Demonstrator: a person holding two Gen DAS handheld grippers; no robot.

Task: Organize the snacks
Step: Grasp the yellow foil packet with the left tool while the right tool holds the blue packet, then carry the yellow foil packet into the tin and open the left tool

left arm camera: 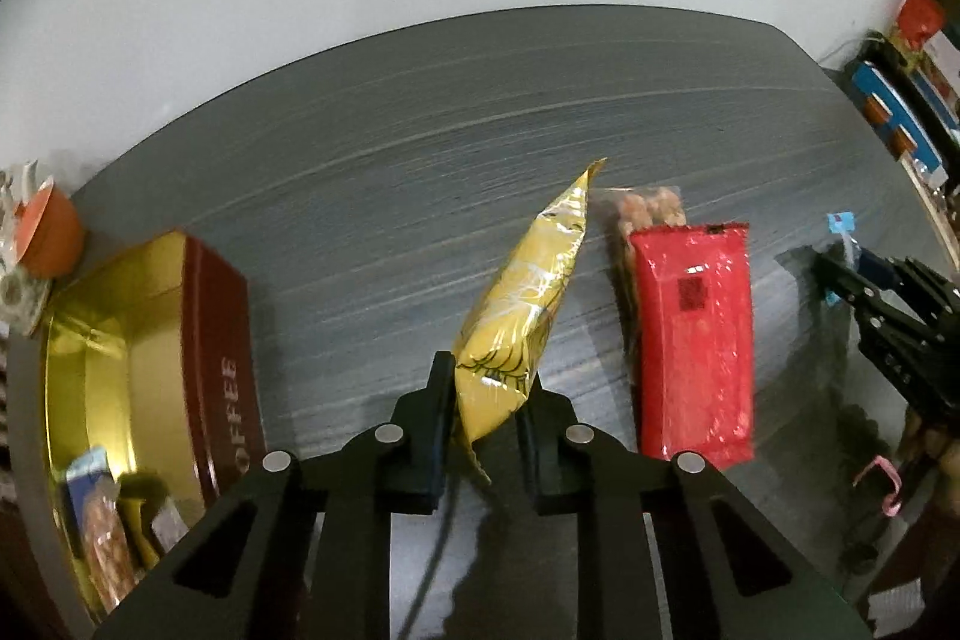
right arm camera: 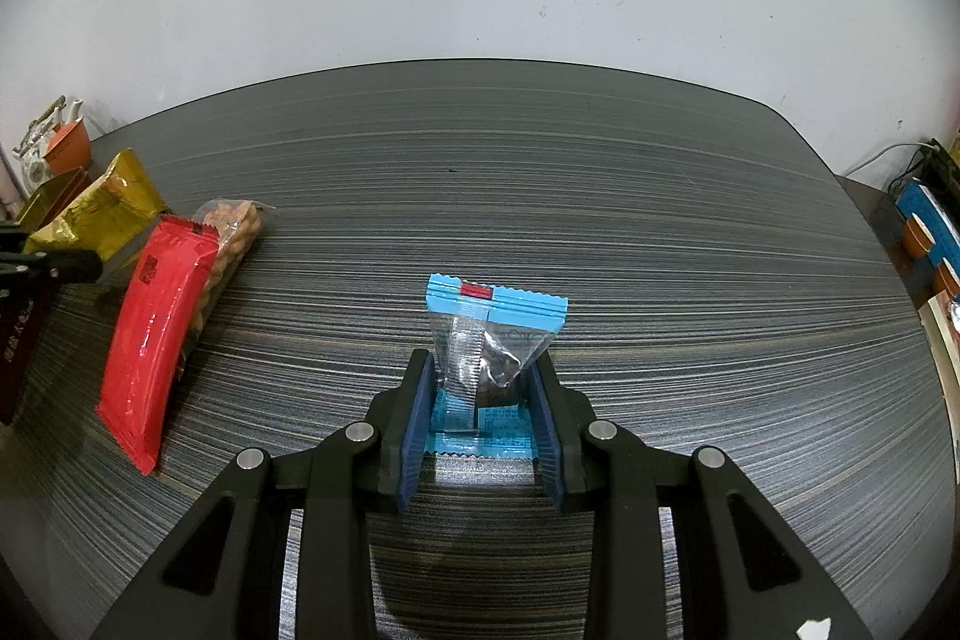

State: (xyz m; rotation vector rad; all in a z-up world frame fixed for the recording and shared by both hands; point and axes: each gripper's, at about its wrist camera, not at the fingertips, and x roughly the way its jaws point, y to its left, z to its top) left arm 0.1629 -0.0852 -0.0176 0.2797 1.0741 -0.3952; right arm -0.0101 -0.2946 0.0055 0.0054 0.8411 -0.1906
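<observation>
My left gripper [left arm camera: 489,376] is shut on the lower end of a yellow foil snack packet [left arm camera: 528,292], which is lifted off the table and tilts up to the right. To its right, a red packet [left arm camera: 690,340] lies on a clear bag of peanuts [left arm camera: 651,208]. At the left stands an open maroon tin with a gold inside [left arm camera: 150,316], with a few snacks at its near end. In the right wrist view my right gripper [right arm camera: 480,370] is shut on a clear packet with blue ends [right arm camera: 498,310]. The red packet [right arm camera: 156,322] and yellow packet [right arm camera: 102,214] lie far left.
The dark striped table [right arm camera: 660,250] meets a white wall at the back. An orange cup [left arm camera: 51,235] and a teapot stand at the back left corner. Blue and orange boxes [right arm camera: 924,220] sit beyond the table's right edge. A pink hook [left arm camera: 888,484] lies near my right gripper [left arm camera: 852,280].
</observation>
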